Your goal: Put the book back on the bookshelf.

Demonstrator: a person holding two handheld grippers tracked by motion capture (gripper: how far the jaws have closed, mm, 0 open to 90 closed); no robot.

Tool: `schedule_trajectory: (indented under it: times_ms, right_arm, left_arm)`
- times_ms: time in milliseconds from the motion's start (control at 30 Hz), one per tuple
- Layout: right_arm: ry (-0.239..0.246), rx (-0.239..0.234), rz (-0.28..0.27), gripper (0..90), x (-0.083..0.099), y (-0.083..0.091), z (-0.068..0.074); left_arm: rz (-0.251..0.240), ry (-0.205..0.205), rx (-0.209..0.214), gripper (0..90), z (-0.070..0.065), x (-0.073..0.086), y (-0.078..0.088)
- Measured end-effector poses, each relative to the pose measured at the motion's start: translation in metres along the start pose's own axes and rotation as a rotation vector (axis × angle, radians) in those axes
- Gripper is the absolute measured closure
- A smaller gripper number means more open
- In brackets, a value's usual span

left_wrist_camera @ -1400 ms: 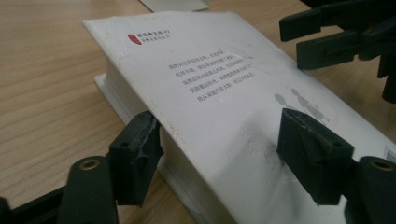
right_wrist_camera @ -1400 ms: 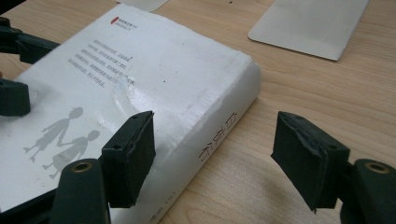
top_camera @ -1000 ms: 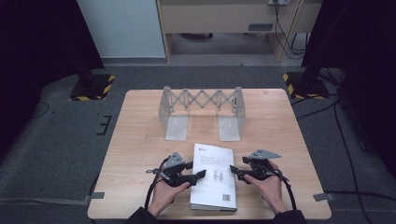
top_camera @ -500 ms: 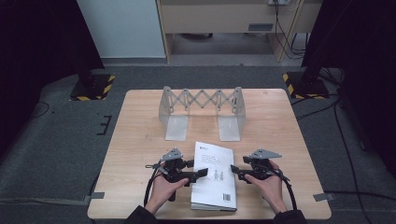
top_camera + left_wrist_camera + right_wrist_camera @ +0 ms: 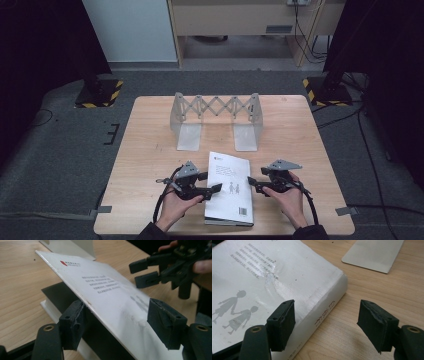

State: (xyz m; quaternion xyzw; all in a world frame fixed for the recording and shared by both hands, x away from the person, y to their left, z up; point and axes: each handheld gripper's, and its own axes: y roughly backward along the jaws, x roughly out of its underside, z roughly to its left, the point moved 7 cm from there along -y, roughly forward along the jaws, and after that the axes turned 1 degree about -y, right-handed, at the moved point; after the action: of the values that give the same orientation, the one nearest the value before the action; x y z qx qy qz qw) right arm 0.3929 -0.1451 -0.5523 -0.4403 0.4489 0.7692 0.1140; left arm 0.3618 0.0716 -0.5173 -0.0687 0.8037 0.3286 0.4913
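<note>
A light wooden table (image 5: 150, 165) stands on grey carpet (image 5: 65, 165), a pale cabinet (image 5: 240, 20) behind.

A thick white paperback book (image 5: 230, 187) lies flat near the table's six o'clock edge, its spine toward three o'clock. Its glossy front cover (image 5: 105, 290), printed with a small red logo, grey text lines and two grey child silhouettes, is lifted open along the nine o'clock edge, showing a black inner leaf.
</note>
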Motion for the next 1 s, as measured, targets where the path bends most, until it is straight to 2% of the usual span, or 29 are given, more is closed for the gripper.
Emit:
schedule_trajectory:
  times_ms: [100, 167, 200, 400, 500, 567, 667, 800, 1000]
  right_arm:
    - [0.002, 0.004, 0.000, 30.1, 0.000, 0.000, -0.001]
    - [-0.005, 0.005, -0.006, 30.2, -0.001, 0.001, -0.002]
    - [-0.005, 0.005, -0.006, 30.2, -0.001, 0.001, -0.002]
    - [-0.005, 0.009, -0.007, 30.2, -0.001, 0.002, -0.004]
    - [-0.004, 0.009, -0.008, 30.2, -0.001, 0.002, -0.004]
    - [-0.007, 0.009, -0.010, 30.2, -0.002, 0.002, -0.004]
    - [-0.004, 0.013, -0.011, 30.2, -0.002, 0.002, -0.006]
    - [-0.014, 0.015, -0.014, 30.2, -0.002, 0.003, -0.007]
    - [-0.017, 0.014, -0.028, 31.0, -0.005, 0.005, -0.009]
  left_arm:
    - [-0.003, 0.005, -0.004, 31.4, -0.001, -0.001, -0.002]
    - [0.027, 0.016, 0.004, 31.2, -0.001, 0.001, -0.009]
    - [0.027, 0.016, 0.004, 31.0, -0.001, 0.001, -0.009]
    - [0.050, 0.116, 0.045, 31.8, 0.004, 0.005, -0.022]
    - [0.056, 0.107, 0.042, 33.2, 0.005, 0.006, -0.026]
    - [0.083, 0.092, 0.038, 35.0, 0.005, 0.011, -0.032]
    - [0.068, 0.107, 0.058, 37.7, 0.004, 0.011, -0.035]
    - [0.060, 0.122, 0.062, 44.0, 0.006, 0.012, -0.036]
    - [0.044, 0.120, 0.073, 49.6, 0.007, 0.012, -0.034]
